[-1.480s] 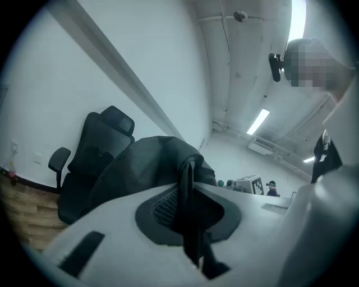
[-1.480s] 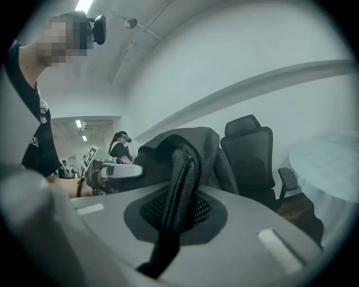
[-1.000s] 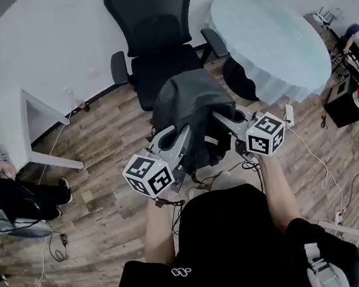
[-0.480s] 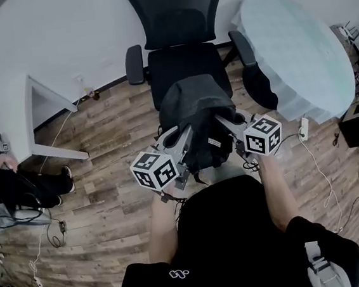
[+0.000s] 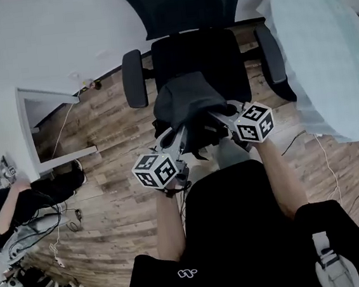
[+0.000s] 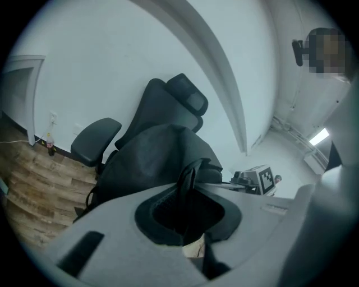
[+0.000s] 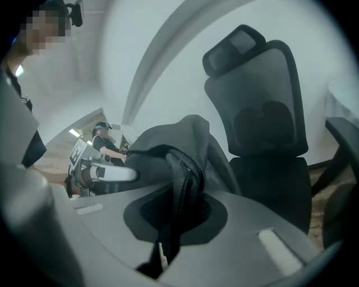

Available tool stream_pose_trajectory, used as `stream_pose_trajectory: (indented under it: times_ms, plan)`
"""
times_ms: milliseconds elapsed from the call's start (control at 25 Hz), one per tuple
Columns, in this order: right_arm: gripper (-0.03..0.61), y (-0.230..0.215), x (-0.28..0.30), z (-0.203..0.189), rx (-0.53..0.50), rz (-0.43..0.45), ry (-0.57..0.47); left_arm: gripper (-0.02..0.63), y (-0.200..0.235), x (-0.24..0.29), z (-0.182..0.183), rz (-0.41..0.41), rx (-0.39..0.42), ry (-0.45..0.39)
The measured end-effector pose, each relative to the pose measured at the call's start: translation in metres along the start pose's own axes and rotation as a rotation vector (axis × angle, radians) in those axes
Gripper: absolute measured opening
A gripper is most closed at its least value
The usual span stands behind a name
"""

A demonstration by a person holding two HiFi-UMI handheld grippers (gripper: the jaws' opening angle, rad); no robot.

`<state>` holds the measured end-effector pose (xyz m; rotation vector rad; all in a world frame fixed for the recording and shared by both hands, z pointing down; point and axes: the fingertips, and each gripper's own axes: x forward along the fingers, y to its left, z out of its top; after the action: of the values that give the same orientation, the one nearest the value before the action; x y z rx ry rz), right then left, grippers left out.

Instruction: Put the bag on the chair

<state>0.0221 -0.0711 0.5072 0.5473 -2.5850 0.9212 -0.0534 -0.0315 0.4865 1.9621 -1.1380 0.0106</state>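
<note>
Near the chair point(image 5: 198, 48), left tool point(image 6: 188, 193) and right tool point(image 7: 179, 193) each clamp a strap of the bag point(image 5: 188, 100).

- The chair point(image 5: 198, 48) loses its headrest to the head view's top edge.
- The bag point(image 5: 188, 100) hides the seat's front; whether it rests there or hangs clear cannot be told.
- The round table point(image 5: 329, 54) runs off the right edge.
- A person point(image 5: 26, 203) at the left edge is mostly cut off.
</note>
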Motion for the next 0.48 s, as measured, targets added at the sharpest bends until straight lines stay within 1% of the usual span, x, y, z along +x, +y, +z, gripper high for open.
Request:
stream_pose_trajectory:
  times_ms: [160, 240, 320, 400, 480]
  plan:
    - [0.018, -0.053, 0.035, 0.018, 0.053, -0.004, 0.020, 0.026, 0.042, 0.049, 0.023, 0.060, -0.051, 0.023]
    - [0.018, -0.074, 0.052, 0.025, 0.085, -0.022, 0.024, 0.025, 0.061, 0.068, 0.033, 0.073, -0.075, 0.035]
    - [0.018, -0.094, 0.068, 0.035, 0.113, -0.062, 0.010, 0.023, 0.077, 0.087, 0.048, 0.075, -0.071, 0.051]
    - [0.018, -0.111, 0.083, 0.045, 0.130, -0.124, -0.002, 0.025, 0.094, 0.105, 0.063, 0.083, -0.049, 0.076]
    - [0.018, -0.126, 0.098, 0.051, 0.139, -0.185, 0.003, 0.026, 0.111, 0.121, 0.074, 0.098, -0.050, 0.087]
